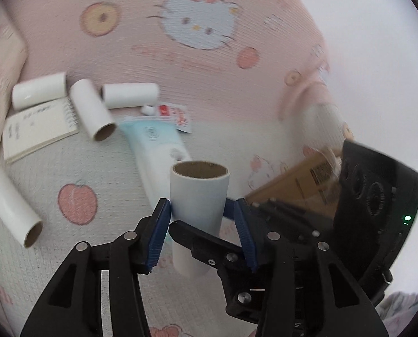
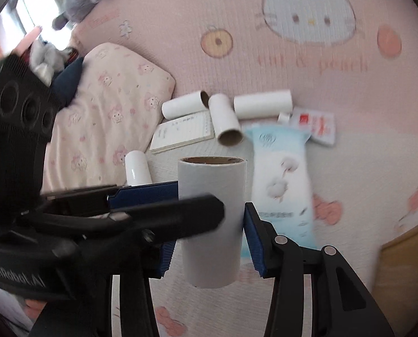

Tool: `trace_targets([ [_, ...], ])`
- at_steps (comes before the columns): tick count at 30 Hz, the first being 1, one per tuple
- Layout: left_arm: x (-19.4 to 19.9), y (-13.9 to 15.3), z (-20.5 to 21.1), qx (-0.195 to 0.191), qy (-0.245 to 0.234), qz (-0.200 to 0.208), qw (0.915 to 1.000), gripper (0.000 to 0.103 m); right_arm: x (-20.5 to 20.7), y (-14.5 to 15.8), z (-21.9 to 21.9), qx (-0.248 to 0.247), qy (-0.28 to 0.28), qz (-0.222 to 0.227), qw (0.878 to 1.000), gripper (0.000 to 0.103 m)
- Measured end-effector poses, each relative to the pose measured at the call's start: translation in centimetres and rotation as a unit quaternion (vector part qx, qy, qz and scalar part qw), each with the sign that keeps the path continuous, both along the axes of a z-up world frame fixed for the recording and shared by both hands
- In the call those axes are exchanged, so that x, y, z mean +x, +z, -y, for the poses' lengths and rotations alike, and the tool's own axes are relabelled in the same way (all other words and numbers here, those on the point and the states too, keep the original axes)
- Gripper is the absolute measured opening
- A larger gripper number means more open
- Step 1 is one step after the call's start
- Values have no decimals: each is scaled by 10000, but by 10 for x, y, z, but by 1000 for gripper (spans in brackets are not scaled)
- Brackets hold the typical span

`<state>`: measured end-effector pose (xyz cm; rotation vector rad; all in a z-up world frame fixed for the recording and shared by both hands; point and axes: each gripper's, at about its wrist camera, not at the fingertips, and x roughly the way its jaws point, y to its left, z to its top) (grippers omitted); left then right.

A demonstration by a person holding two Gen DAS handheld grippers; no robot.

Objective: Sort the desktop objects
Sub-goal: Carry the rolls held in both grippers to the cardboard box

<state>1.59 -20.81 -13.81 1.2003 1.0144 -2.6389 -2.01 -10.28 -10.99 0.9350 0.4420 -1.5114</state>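
One upright white cardboard tube (image 1: 199,196)

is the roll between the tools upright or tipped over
Upright: the held roll stands on end between both tools, its open brown core facing up, clear of the mat.

Soft, bright daylight, seemingly from a window (image 2: 26,14) far left of the jaws; motion blur throughout, fisheye-bent edges.

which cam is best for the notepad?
Right wrist: the notepad lies near frame centre, whole apart from a corner under a white roll. Left wrist shows the same notepad far out at the left edge, more warped, with a roll on it.
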Motion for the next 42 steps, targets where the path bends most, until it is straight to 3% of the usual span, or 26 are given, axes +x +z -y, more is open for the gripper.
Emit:
trace_targets([
  [7,0,12,-13,269,-47,-165,9995,47,17,28,-21,-265,272,-802,9961,42],
  [13,-8,43,-48,-656,-379,-199,9969,46,13,46,-40,-413,146,-974,9943,42],
  [20,-25,78,-79,-920,-710,-401,9924,46,2,77,-72,-688,-178,-1163,9907,42],
  [24,-38,105,-100,-1100,-1092,-661,9857,46,-8,100,-96,-931,-449,-1318,9859,42],
  [33,-79,134,-131,-1225,-1641,-858,9750,46,-38,130,-131,-1127,-1017,-1457,9776,42],
  [42,-120,132,-145,-820,-2078,-806,9714,46,-73,134,-153,-1117,-1465,-1207,9754,42],
])
